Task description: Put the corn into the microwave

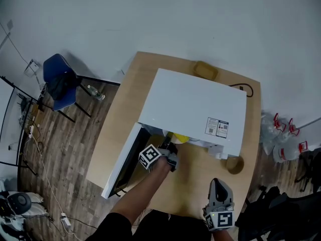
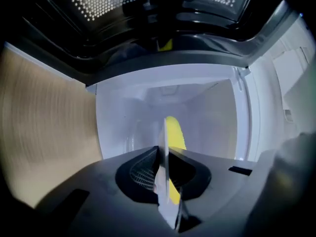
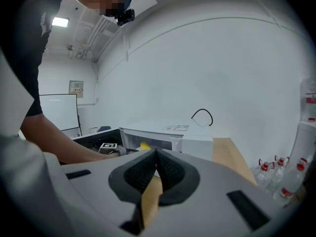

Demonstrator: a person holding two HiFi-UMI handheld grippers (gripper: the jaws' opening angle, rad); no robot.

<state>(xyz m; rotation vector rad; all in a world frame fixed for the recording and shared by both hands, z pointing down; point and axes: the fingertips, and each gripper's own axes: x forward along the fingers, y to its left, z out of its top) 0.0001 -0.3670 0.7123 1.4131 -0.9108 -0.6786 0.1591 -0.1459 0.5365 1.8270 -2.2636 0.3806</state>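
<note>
The open door (image 1: 122, 165) of the boxy white microwave oven (image 1: 193, 104) stood out to the left of the left gripper (image 2: 163, 132), whose fingers were clenched flat together on nothing. The yellow corn cob (image 2: 176, 132) lay just past those fingertips, slightly to their right, inside the white cavity (whether it touched them I could not tell). Further right, over the light wooden table (image 1: 125, 104), the right gripper (image 3: 156, 155) was also closed and empty, its fingertips aimed at the microwave's front.
</note>
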